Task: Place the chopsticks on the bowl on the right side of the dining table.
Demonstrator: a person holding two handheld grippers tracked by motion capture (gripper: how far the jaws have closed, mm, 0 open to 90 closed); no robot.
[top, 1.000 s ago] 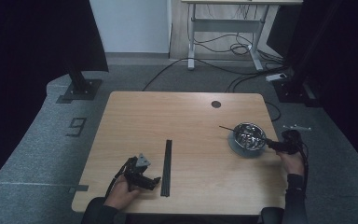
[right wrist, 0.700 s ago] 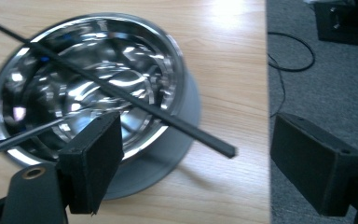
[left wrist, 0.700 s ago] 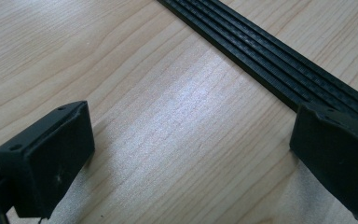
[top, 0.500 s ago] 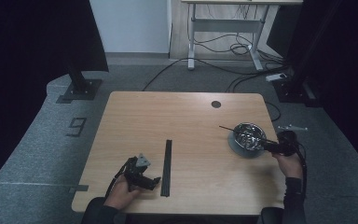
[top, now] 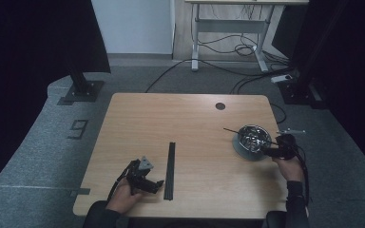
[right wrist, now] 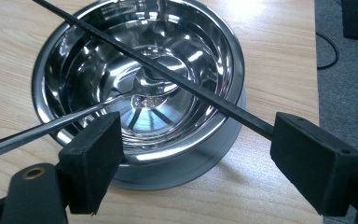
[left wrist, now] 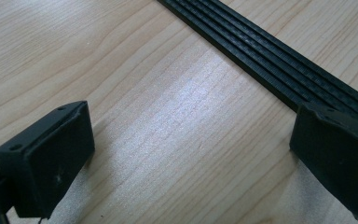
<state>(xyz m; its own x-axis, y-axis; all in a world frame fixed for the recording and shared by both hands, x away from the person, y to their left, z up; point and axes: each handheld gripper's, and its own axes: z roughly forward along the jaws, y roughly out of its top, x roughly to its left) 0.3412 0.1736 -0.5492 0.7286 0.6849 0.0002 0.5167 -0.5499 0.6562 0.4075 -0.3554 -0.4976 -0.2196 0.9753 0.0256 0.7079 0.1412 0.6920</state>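
A shiny steel bowl (top: 252, 138) stands on a grey base near the table's right edge. A thin black stick (right wrist: 168, 77) lies across its rim, and a metal spoon (right wrist: 88, 112) rests inside with its handle poking out. My right gripper (right wrist: 200, 149) is open, its jaws on either side of the bowl's near rim (top: 268, 151). The stick runs past its right jaw and the spoon handle past its left jaw. A long ribbed black strip (top: 171, 169) lies mid-table. My left gripper (top: 158, 185) rests open just left of the strip (left wrist: 279, 60), bare wood between its jaws (left wrist: 186, 140).
The wooden table (top: 180, 118) has a round cable hole (top: 220, 106) at the back right. Grey carpet with cables surrounds it, a desk frame (top: 228, 33) stands behind, and dark curtains hang at both sides.
My right gripper has moved left, closing in on the bowl's near rim. The left gripper and the black strip have stayed put.
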